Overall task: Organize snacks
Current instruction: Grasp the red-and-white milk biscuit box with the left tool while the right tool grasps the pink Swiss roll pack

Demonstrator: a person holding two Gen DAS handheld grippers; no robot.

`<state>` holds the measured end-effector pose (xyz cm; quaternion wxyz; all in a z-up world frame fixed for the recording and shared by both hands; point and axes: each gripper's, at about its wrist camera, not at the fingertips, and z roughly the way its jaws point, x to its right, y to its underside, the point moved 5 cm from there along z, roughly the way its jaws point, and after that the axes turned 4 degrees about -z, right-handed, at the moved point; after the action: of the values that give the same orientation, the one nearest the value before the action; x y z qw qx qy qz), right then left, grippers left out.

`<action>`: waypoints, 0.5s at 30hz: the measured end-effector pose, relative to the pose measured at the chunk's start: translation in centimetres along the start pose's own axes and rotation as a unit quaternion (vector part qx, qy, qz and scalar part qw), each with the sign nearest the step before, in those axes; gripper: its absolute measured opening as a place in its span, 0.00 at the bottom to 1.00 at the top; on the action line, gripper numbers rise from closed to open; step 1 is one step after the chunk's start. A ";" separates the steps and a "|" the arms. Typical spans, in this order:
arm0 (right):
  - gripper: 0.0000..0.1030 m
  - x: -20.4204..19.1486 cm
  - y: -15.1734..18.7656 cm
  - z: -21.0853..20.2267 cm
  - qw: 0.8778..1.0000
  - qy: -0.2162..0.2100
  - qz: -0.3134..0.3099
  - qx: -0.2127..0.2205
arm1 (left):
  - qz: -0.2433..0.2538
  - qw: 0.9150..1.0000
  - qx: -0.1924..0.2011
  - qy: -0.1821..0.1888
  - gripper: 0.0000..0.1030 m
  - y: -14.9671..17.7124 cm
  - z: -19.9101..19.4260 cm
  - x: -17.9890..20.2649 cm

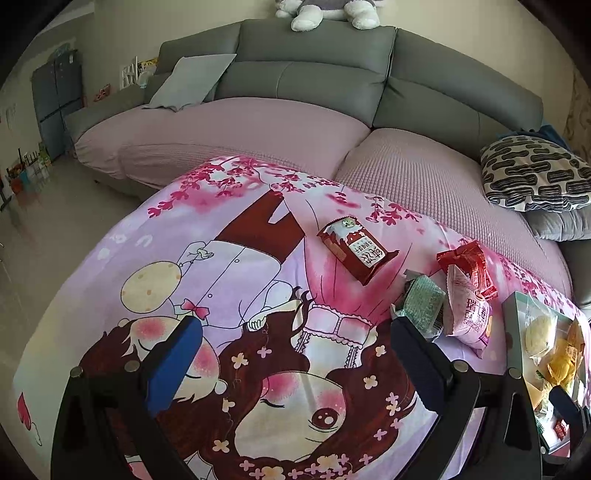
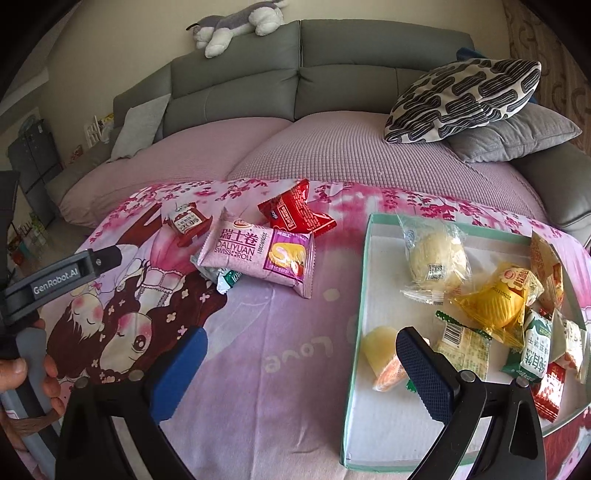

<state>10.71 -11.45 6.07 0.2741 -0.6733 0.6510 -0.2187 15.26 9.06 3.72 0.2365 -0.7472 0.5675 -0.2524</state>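
Observation:
On the pink cartoon cloth lie loose snacks: a dark red biscuit pack (image 1: 354, 249) (image 2: 186, 221), a bright red packet (image 1: 469, 266) (image 2: 295, 214), a pink Swiss roll pack (image 1: 467, 314) (image 2: 262, 253) and a green packet (image 1: 423, 302) (image 2: 221, 277) partly under the roll. A shallow green-rimmed box (image 2: 360, 295) (image 1: 511, 321) holds several snacks, among them a pale bun (image 2: 436, 258) and a yellow packet (image 2: 495, 299). My left gripper (image 1: 291, 354) is open and empty, its right finger beside the green packet. My right gripper (image 2: 301, 360) is open and empty, straddling the box's left rim.
A grey sofa (image 1: 314, 70) with a pink cover runs behind the cloth. A patterned cushion (image 2: 465, 99) lies on grey pillows at the right. A plush toy (image 2: 236, 26) rests on the sofa back. The left gripper's body (image 2: 62, 277) shows at the right wrist view's left edge.

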 end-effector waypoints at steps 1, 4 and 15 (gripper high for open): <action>1.00 -0.1 -0.3 -0.1 1.000 0.002 0.000 0.003 | 0.002 1.000 -0.001 0.001 0.98 -0.1 0.1 0.1; 1.00 -0.4 -1.1 0.0 1.000 0.000 0.003 0.008 | 0.007 1.000 -0.004 0.011 0.98 -0.6 0.5 0.4; 1.00 -1.5 -3.9 2.8 0.999 -0.019 0.026 0.005 | 0.043 0.996 -0.027 0.076 0.98 -3.0 3.3 2.3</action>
<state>15.40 -9.71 6.64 0.2956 -0.6589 0.6616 -0.2020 20.14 7.74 3.35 0.1832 -0.7066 0.6223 -0.2828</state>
